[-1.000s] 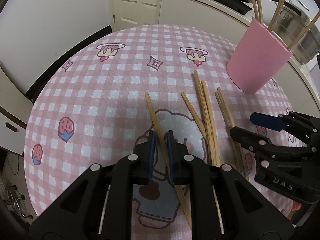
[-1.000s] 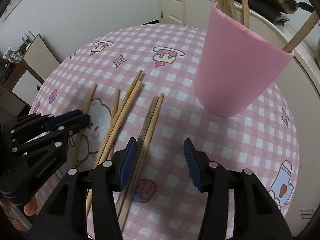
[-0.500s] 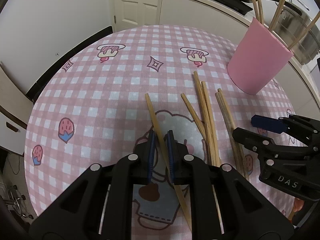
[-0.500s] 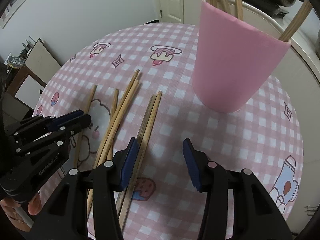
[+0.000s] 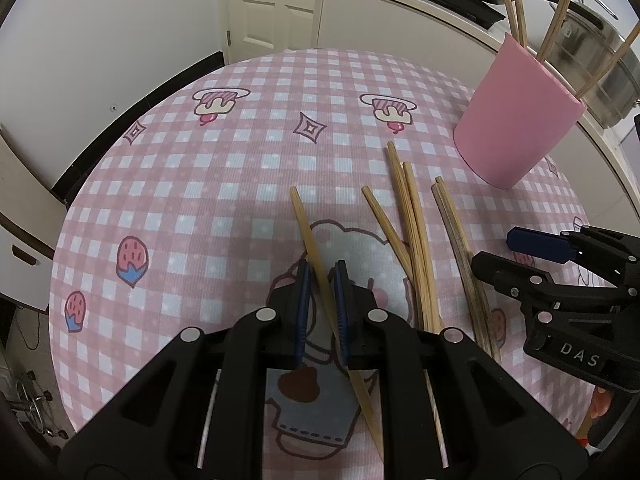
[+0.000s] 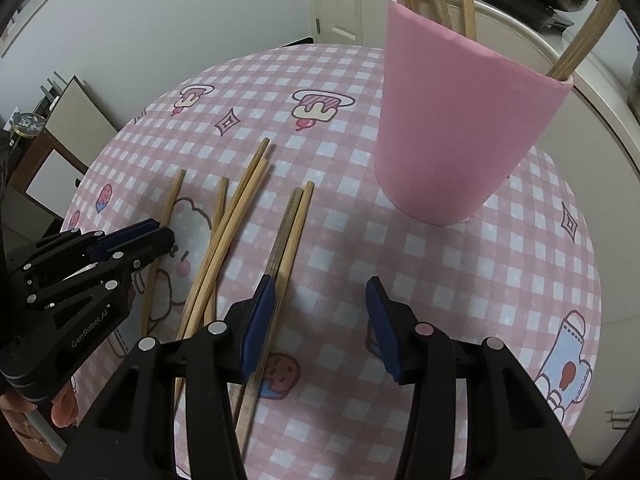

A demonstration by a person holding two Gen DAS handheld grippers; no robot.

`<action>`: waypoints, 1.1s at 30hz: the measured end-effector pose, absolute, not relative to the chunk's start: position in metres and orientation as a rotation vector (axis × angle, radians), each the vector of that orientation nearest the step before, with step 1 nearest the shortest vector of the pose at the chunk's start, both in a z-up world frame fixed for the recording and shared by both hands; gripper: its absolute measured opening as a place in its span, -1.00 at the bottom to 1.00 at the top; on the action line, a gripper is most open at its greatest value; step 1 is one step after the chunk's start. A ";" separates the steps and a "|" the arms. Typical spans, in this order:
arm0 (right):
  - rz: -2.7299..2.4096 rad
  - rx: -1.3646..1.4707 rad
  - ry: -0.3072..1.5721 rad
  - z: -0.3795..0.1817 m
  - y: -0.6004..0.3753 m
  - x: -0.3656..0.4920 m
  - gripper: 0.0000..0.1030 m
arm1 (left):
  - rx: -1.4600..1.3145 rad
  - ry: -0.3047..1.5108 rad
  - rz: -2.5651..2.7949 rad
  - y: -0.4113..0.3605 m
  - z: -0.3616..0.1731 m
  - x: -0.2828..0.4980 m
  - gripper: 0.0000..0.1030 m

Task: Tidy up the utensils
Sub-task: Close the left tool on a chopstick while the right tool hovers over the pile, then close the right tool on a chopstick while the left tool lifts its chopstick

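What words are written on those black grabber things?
"DAS" – white letters on the right gripper, seen from the left wrist.
"GenRobot.AI" – white letters on the left gripper, seen from the right wrist.
No other writing shows; the tablecloth has only pictures.
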State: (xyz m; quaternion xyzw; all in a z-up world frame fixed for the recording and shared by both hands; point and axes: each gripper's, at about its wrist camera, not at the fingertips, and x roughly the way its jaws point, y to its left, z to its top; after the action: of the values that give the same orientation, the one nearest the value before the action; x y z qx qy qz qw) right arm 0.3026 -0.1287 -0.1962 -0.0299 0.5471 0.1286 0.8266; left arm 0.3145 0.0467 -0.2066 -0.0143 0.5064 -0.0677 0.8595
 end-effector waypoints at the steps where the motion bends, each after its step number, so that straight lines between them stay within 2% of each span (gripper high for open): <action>1: 0.270 -0.066 1.164 -0.196 -0.127 0.303 -0.13 | -0.031 1.063 -0.142 0.046 -0.206 0.315 -0.75; 10: 0.242 -0.108 1.157 -0.198 -0.118 0.311 -0.14 | -0.024 1.079 -0.127 0.045 -0.207 0.318 -0.75; 17: 0.263 -0.184 1.186 -0.202 -0.114 0.308 -0.23 | -0.025 1.083 -0.129 0.044 -0.206 0.320 -0.75; 19: 0.257 -0.187 1.175 -0.202 -0.112 0.309 -0.34 | -0.010 1.087 -0.116 0.042 -0.206 0.321 -0.75; 21: 0.263 -0.200 1.164 -0.203 -0.106 0.309 -0.69 | -0.003 1.088 -0.110 0.040 -0.207 0.323 -0.75; 23: 0.273 -0.218 1.157 -0.203 -0.098 0.308 -0.84 | -0.003 1.087 -0.111 0.040 -0.207 0.322 -0.79; 27: 0.291 -0.212 1.133 -0.202 -0.097 0.307 -0.91 | -0.045 1.085 -0.116 0.042 -0.205 0.322 -0.88; 33: 0.335 -0.154 1.059 -0.177 -0.110 0.293 -0.91 | -0.125 1.046 -0.179 0.052 -0.185 0.308 -0.89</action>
State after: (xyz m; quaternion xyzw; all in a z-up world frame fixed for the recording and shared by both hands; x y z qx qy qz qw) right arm 0.2934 -0.1099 -0.1775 -0.0731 0.5023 0.1587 0.8469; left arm 0.3077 0.0523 -0.1851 -0.0596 0.4986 -0.0853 0.8606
